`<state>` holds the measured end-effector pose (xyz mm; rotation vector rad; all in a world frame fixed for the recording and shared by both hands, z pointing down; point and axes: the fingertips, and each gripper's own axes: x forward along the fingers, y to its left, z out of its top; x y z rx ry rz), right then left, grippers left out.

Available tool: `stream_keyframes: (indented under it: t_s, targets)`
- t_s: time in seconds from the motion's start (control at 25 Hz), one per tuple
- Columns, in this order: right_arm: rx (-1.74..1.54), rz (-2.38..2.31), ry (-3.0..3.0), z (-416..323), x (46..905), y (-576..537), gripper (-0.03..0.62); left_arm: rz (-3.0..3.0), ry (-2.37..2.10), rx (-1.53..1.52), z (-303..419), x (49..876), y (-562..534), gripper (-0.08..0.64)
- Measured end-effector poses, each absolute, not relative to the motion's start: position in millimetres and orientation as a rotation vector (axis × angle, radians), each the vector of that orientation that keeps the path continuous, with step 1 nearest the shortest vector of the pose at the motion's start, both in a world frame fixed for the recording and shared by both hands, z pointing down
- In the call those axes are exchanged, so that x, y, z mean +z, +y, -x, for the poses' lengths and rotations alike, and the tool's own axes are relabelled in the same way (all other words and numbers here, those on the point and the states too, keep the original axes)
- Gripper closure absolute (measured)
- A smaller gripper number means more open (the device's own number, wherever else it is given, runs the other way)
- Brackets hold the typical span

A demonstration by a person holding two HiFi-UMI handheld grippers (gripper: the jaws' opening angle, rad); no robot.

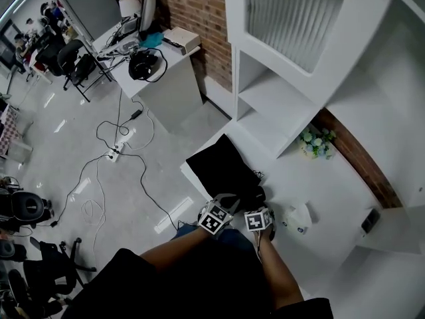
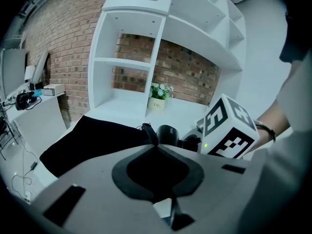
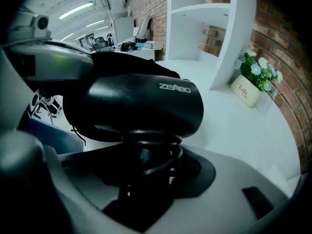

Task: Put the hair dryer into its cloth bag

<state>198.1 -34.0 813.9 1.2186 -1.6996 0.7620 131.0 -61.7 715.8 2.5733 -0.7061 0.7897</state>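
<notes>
The weak spot is the bag's mouth. The left gripper (image 2: 156,149) is clenched on only a thin fold of the cloth bag (image 2: 97,140). I judge that the fold could slip free or the opening could stay flat. The hair dryer (image 3: 141,106) would then shove the bag across the counter (image 1: 312,178) instead of going in. The cord wound round the handle might also catch on the hem. The right gripper (image 3: 146,160) grasps the dryer by that cord-wrapped handle. The dryer is glossy black and short-barrelled, with pale lettering on its side. In the head view it sits just beside the bag's edge, at about 4 o'clock from the bag's middle.
</notes>
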Motion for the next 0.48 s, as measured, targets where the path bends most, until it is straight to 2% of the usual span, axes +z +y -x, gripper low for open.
stream_keyframes:
  t_s: [0.48]
  targets:
    - [0.682, -1.053, -1.696, -183, 811, -44, 0.351, -2.612, -0.616, 0.657, -138, 694, -64, 0.529]
